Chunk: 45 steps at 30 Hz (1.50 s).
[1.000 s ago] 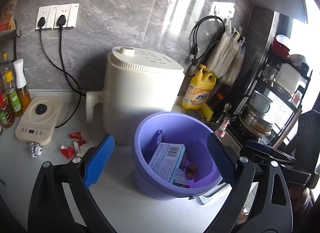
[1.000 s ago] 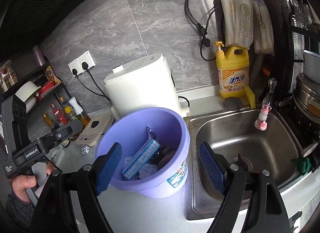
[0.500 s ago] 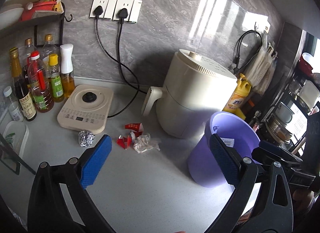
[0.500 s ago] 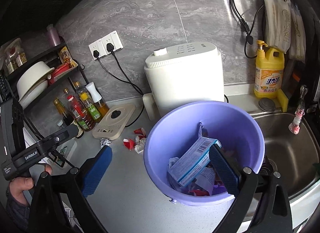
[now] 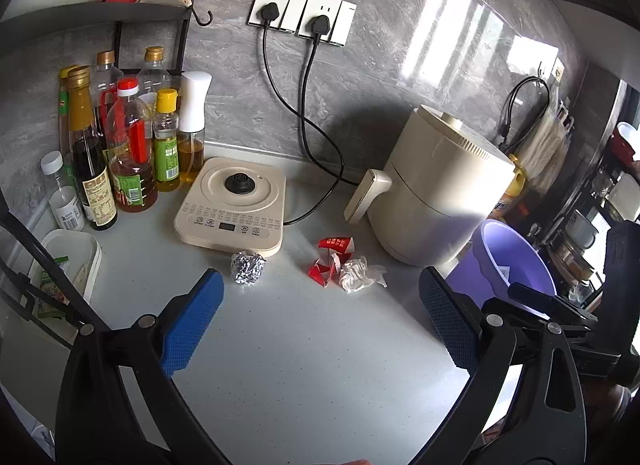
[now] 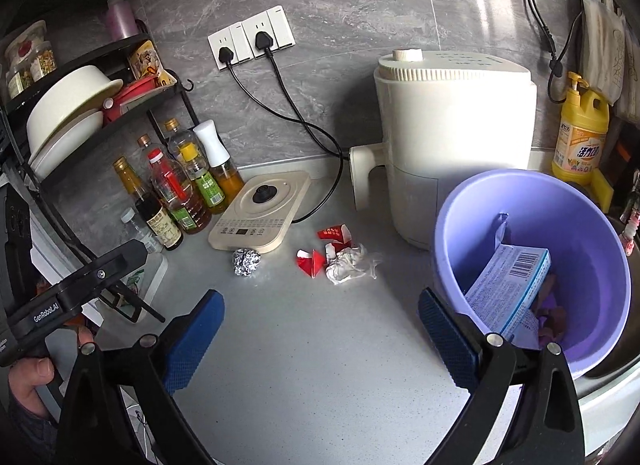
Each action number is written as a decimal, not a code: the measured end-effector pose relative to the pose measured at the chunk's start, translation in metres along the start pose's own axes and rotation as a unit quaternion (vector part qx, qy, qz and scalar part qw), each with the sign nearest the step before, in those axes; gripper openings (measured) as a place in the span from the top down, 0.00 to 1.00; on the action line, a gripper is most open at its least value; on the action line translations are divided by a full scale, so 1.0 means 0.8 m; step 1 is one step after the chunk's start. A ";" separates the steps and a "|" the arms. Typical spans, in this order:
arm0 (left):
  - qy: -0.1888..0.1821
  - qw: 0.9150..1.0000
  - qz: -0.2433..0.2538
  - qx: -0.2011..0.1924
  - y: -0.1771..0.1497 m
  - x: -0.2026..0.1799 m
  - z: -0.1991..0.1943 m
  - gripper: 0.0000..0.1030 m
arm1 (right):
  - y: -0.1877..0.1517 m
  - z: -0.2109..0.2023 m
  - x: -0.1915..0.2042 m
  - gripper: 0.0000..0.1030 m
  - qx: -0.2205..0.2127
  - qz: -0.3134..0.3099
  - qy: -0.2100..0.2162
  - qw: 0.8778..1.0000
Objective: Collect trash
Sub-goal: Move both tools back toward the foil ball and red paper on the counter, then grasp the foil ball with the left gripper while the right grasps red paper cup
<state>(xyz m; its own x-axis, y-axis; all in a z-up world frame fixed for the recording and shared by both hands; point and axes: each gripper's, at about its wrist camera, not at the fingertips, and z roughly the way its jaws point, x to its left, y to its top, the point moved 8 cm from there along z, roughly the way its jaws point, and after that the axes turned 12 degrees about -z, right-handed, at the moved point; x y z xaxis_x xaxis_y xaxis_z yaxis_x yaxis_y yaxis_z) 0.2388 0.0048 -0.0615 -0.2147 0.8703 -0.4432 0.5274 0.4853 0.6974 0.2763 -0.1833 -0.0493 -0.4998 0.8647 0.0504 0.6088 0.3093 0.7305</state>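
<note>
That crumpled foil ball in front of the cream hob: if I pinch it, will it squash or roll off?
The foil ball looks loosely crumpled, so it probably dents under the jaws rather than resisting. It seems very light and may skid on the smooth countertop if nudged. Its lumpy facets should limit rolling.

Black gripper (image 6: 320, 329) frames, blue textured pads (image 6: 192, 339), silver screws (image 6: 494, 339)

Bare desk (image 6: 320, 365) lies between and just ahead of both sets of jaws; beyond stand the appliance (image 6: 452, 137), base (image 5: 232, 205) and bottles (image 5: 132, 153), the bucket (image 6: 532, 265) right.
</note>
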 end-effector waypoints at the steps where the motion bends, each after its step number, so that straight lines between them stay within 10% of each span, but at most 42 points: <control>1: 0.000 1.000 0.000 0.001 0.002 0.007 -0.001 0.06 | 0.000 0.005 0.007 0.08 0.003 0.000 -0.003 1.000; 29: -0.038 0.998 -0.011 0.058 0.008 0.088 0.082 0.07 | -0.022 0.113 0.061 0.09 0.049 0.006 -0.046 0.998; 45: -0.010 0.991 -0.045 0.124 -0.005 0.113 0.206 0.37 | -0.012 0.198 0.018 0.40 0.113 0.001 -0.037 0.993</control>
<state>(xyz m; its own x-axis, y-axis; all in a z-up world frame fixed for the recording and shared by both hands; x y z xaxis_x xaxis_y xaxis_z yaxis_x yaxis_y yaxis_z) 0.3529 0.0678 -0.1976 -0.2550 0.8209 -0.5110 0.6927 0.5238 0.4958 0.3611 -0.1112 -0.1637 -0.4573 0.8893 -0.0038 0.7369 0.3813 0.5581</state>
